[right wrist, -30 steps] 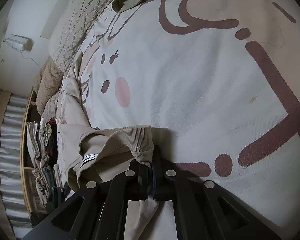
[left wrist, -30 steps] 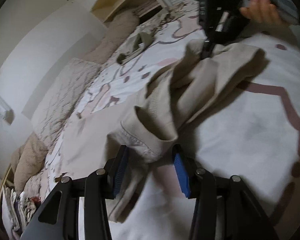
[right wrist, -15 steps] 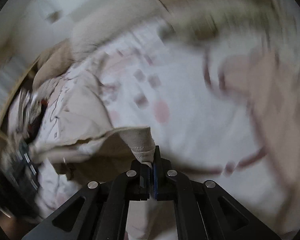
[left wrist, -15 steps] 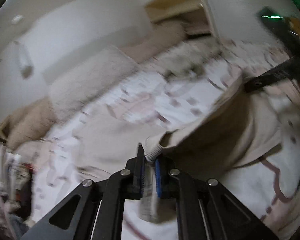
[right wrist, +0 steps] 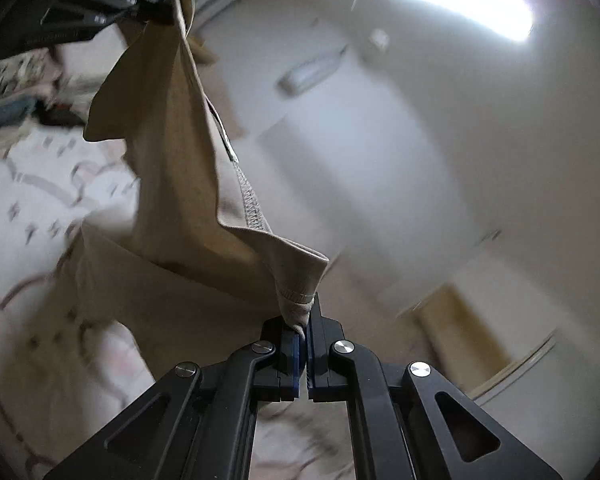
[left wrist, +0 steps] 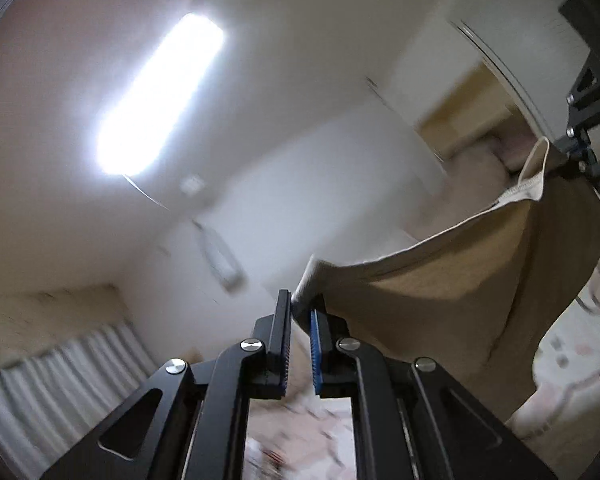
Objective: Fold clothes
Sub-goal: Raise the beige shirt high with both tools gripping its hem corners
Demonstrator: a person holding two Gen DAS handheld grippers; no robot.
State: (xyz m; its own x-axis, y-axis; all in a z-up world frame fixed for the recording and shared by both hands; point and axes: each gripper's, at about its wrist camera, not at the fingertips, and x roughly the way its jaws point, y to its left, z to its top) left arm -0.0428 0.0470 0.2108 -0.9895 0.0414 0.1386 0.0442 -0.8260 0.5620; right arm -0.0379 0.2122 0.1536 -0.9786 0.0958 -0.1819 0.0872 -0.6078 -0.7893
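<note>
Beige cotton-like garment (left wrist: 460,300), soft and limp, judged light: it sags in a shallow curve between its two held corners and drapes down toward the bed (right wrist: 32,184) with the patterned cover below. No stiffness to rely on; it will follow whichever end is pulled. Fabric looks matte, so slip is judged unlikely while the hem is bunched in the pads. Best holds are judged to be the ribbed hem corners, where the stitched edge gives thickness.

Position: garment is in the air above the bed, stretched between both grippers.

Left gripper (left wrist: 300,322): jaws narrow, pinching one ribbed corner right at the fingertips, cloth running off to the right.

Right gripper (right wrist: 302,334): jaws nearly together, clamped on the other ribbed corner, cloth bunched at the tips and rising toward the upper left, where the left gripper shows in the right wrist view
</note>
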